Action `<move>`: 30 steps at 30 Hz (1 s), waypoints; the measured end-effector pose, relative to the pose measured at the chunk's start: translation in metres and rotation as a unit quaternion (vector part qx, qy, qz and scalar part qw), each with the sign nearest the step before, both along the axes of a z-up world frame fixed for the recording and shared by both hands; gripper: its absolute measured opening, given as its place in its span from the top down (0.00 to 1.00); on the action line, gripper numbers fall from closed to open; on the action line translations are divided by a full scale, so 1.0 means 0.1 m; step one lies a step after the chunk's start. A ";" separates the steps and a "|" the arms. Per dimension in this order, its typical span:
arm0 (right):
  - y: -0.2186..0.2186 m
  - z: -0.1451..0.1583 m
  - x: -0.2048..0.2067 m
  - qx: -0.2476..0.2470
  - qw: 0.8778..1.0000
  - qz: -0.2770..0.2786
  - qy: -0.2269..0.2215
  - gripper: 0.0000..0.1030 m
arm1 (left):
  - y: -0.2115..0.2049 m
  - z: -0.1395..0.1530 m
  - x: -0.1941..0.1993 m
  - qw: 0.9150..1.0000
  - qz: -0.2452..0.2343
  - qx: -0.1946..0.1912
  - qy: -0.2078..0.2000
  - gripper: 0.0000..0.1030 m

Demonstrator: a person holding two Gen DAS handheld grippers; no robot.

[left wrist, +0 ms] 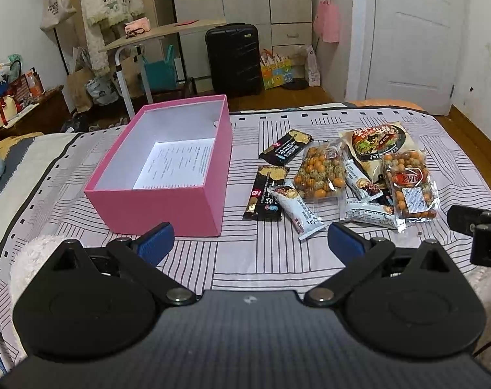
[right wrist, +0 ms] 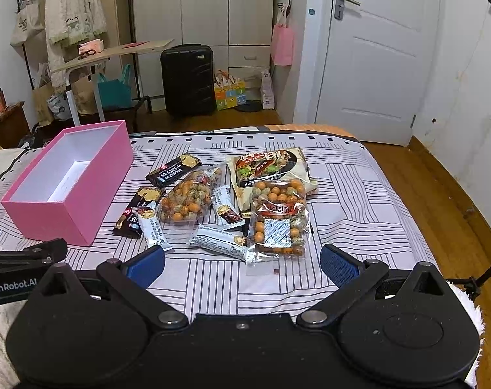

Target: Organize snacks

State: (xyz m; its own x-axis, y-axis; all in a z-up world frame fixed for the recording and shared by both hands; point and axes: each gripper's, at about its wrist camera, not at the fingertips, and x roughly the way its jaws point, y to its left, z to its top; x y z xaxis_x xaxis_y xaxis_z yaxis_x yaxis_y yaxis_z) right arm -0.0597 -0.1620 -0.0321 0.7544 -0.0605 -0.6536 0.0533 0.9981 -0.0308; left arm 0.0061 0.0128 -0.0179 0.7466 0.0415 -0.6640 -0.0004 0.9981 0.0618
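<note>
An open pink box (left wrist: 167, 207) (right wrist: 64, 214) sits on the bed, holding only a printed sheet (left wrist: 177, 163). To its right lies a pile of snacks: two clear bags of coated nuts (left wrist: 320, 171) (right wrist: 279, 220), a large beige pouch (left wrist: 378, 142) (right wrist: 268, 165), two black bars (left wrist: 286, 147) (right wrist: 172, 170) and several white bars (left wrist: 297, 209) (right wrist: 219, 241). My left gripper (left wrist: 250, 243) is open and empty, just in front of the box and pile. My right gripper (right wrist: 242, 262) is open and empty, in front of the nut bag.
The bed has a striped sheet (left wrist: 261, 265) (right wrist: 342, 201). Beyond its far edge stand a black suitcase (left wrist: 234, 58), a folding table (left wrist: 161, 32), bags and a white door (right wrist: 375, 64). Wooden floor (right wrist: 446, 201) lies to the right.
</note>
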 end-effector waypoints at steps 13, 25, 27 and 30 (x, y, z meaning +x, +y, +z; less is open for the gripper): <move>-0.03 -0.04 0.03 -0.004 1.000 -0.009 0.006 0.00 | 0.01 -0.05 0.02 1.000 0.002 -0.007 0.013 0.03; -0.06 -0.05 0.02 -0.004 1.000 -0.012 0.006 0.00 | 0.06 -0.06 0.03 1.000 0.009 -0.017 0.014 0.02; -0.07 -0.06 0.02 -0.001 1.000 -0.010 0.004 0.00 | 0.05 -0.06 0.03 1.000 0.006 -0.017 0.012 0.02; -0.10 -0.07 0.01 0.006 1.000 0.002 -0.007 0.00 | 0.03 -0.05 0.03 1.000 0.001 -0.017 0.005 0.02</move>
